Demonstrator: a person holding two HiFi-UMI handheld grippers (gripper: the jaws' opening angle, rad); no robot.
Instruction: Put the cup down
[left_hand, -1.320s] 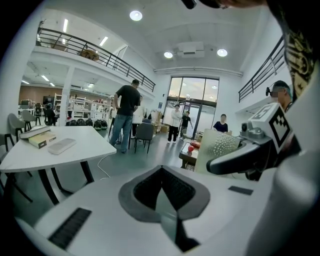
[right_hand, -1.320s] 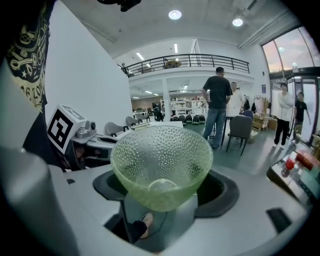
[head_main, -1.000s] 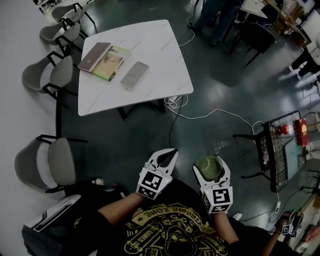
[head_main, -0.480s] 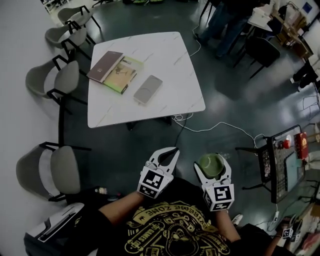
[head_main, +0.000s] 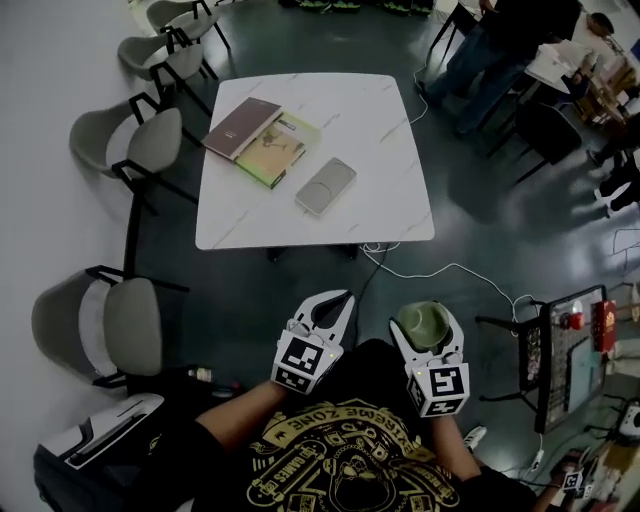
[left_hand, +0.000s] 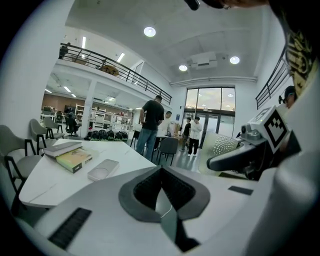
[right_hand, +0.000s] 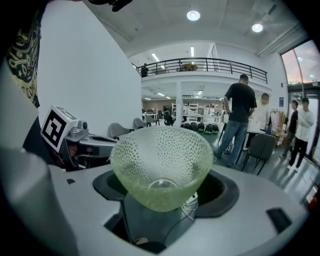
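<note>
A pale green dimpled glass cup (right_hand: 161, 165) sits upright between the jaws of my right gripper (head_main: 424, 322), which is shut on it; from the head view the cup (head_main: 422, 322) hangs over the dark floor, close to my body. Beside it on the left my left gripper (head_main: 330, 308) is shut with nothing in it, its jaws meeting in the left gripper view (left_hand: 161, 192). The white marble table (head_main: 390, 190) stands ahead, well beyond both grippers.
On the table lie a brown book (head_main: 241, 127), a green book (head_main: 277, 148) and a flat grey device (head_main: 325, 186). Grey chairs (head_main: 105, 325) line the left side. A white cable (head_main: 440, 272) runs over the floor. A black cart (head_main: 560, 350) is right. People (head_main: 500, 50) stand far right.
The head view has shifted, so the table now sits nearer the picture's middle. Both grippers keep their places near my body, and the cup stays held.
</note>
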